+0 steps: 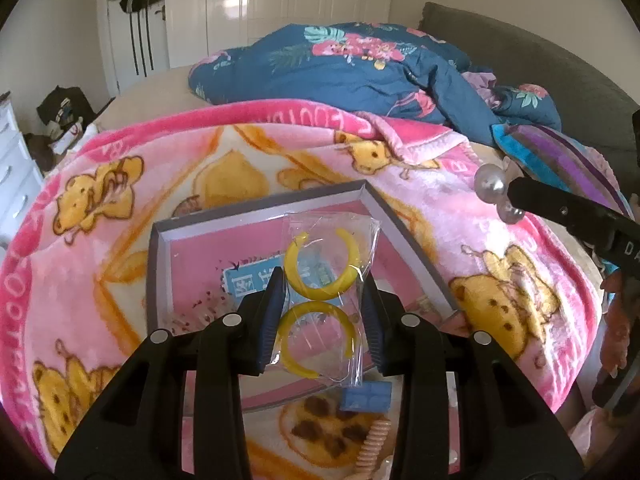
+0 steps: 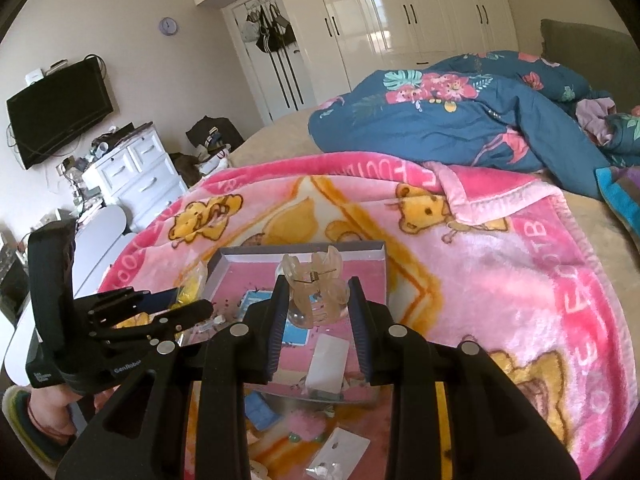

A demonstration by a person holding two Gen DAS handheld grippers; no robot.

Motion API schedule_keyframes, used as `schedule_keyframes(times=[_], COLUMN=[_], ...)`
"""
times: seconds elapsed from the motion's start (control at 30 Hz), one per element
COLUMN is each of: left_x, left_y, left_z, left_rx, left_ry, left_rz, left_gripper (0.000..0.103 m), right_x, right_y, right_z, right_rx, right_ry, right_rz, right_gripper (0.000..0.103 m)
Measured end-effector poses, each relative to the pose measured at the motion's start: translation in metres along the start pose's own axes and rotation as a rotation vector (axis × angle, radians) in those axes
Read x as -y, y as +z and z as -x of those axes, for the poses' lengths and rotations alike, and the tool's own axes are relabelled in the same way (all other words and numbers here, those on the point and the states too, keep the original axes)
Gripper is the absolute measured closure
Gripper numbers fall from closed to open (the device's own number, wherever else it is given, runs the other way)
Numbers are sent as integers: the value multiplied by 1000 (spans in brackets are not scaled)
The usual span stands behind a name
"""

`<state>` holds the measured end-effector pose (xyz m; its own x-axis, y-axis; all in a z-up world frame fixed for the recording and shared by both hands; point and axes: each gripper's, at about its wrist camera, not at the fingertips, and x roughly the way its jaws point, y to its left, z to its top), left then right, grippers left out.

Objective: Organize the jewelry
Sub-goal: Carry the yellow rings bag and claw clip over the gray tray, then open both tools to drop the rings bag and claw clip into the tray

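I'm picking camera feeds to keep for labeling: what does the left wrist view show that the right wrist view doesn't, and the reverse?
Only the left wrist view shows the two yellow hoop earrings clearly, in their clear bag between the left tongs, and the pearls of the piece the right tongs carry. Only the right wrist view shows that piece as a translucent claw clip between the right tongs, plus the wall TV and white drawers. Both show the pink-lined box on the bear blanket and the blue floral quilt.

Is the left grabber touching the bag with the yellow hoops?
Touching. In the left wrist view both fingers of the left gripper press the sides of the clear bag, holding it over the grey box.
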<state>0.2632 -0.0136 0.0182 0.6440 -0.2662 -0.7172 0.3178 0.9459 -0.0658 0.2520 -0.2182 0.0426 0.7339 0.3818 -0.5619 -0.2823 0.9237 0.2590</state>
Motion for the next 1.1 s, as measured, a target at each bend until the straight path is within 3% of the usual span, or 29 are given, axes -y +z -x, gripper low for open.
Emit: schedule_keyframes(times=[0.57,0.87,1.1], left_x=[-8,-18,-24], left_y=[-24,-43,-51], left_z=[-52,-80,-82], left_rx=[-92,-163,-183], left_ry=[7,5,10], left_rz=[-2,27,37], left_gripper=[75,74,66], right_x=[12,19,28], right_y=[-17,-38,-56], right_z=[-49,-91,-110], right_rx=[-77,-162,-217], right_ry=[-25,-58,-88], right_rz=[-28,-39,-65], right_gripper=[74,74,73])
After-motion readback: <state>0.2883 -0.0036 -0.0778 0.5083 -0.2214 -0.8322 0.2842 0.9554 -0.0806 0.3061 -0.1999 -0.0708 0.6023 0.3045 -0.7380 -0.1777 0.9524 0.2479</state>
